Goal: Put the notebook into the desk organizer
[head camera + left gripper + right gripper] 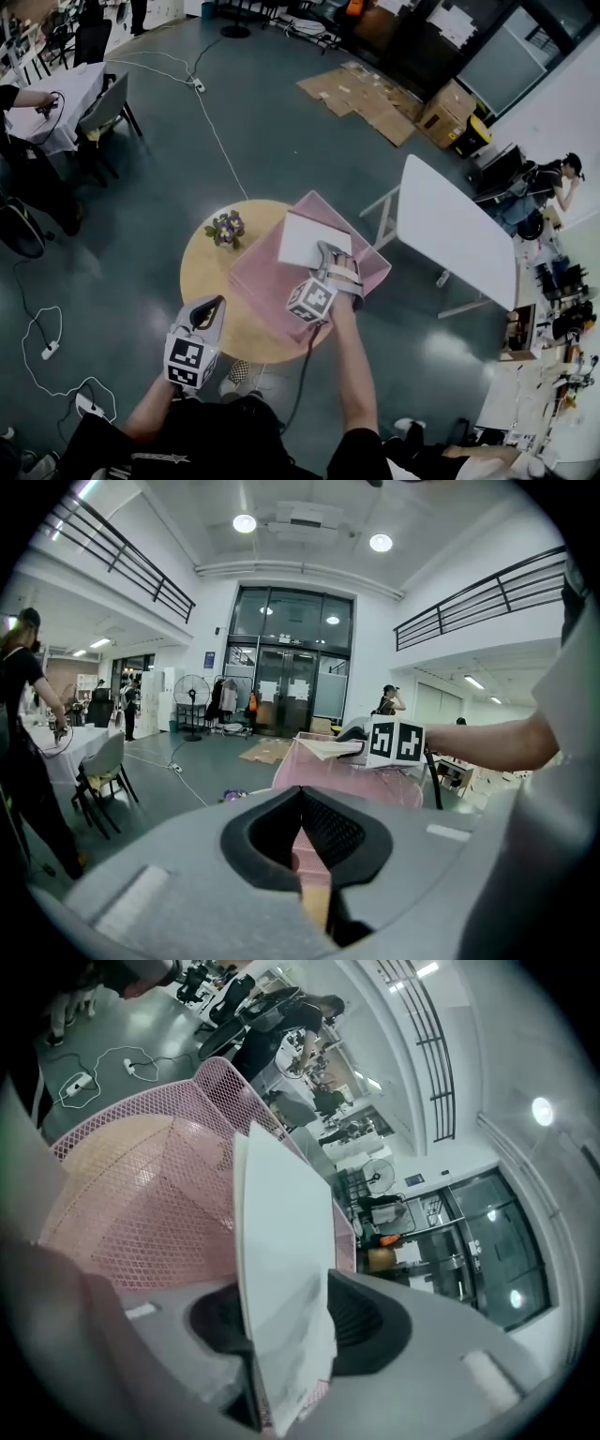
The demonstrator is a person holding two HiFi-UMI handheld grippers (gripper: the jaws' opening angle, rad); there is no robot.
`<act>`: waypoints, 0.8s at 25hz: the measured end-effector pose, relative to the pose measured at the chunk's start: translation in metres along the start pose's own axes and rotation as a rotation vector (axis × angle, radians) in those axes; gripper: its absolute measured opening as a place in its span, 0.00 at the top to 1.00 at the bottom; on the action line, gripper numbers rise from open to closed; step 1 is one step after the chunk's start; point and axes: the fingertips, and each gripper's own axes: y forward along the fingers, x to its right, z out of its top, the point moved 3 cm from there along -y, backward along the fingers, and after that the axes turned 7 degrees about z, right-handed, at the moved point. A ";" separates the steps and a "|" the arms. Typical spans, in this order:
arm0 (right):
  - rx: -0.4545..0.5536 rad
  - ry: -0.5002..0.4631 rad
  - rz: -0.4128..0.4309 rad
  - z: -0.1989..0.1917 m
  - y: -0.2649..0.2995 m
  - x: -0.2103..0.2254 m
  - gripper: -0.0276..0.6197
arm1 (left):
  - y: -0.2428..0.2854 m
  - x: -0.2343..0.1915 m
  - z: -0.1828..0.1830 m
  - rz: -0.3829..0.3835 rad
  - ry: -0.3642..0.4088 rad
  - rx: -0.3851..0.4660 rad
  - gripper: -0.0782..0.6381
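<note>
Left tool (207, 312): nearest to the person, held over the near left edge of the round worktop (202, 272). Its jaws are closed together and nothing is between them.
Right tool (333, 258): held further out over the pink organizer (267, 281), at the end of a bare forearm. Its jaws stand apart with the notebook between them. The pads do not seem to press on the covers, though the right gripper view is too close to be sure of that.
Notebook (305, 239): white and plain-covered. It stands on edge between the right tool's jaws and reaches away from the tool over the organizer. From the head view it sits at the organizer's far side, tilted. Whether its lower edge rests on the mesh cannot be told.
Organizer: pink wire mesh with raised walls, standing on the right half of the worktop and reaching past its edge on the right.
Worktop: round and yellow, on a grey floor (281, 122).
Flowers (227, 228): a small purple bunch on the worktop, just left of the organizer and apart from it.
Further off: a white table (455, 230) stands to the right, well apart from the worktop. Flattened cardboard (361, 94) lies on the floor beyond it.
</note>
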 end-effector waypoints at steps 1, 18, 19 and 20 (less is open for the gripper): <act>-0.001 0.002 0.013 0.000 0.000 -0.002 0.66 | 0.000 0.000 0.000 -0.001 0.001 0.000 0.88; -0.021 0.054 0.040 -0.002 -0.021 -0.011 0.50 | -0.014 0.000 -0.001 -0.037 0.012 0.007 0.88; -0.022 0.057 0.037 -0.003 -0.023 -0.012 0.50 | -0.015 0.001 0.000 -0.042 0.014 0.010 0.88; -0.023 0.061 0.035 -0.003 -0.026 -0.013 0.50 | -0.016 0.001 0.000 -0.046 0.017 0.013 0.88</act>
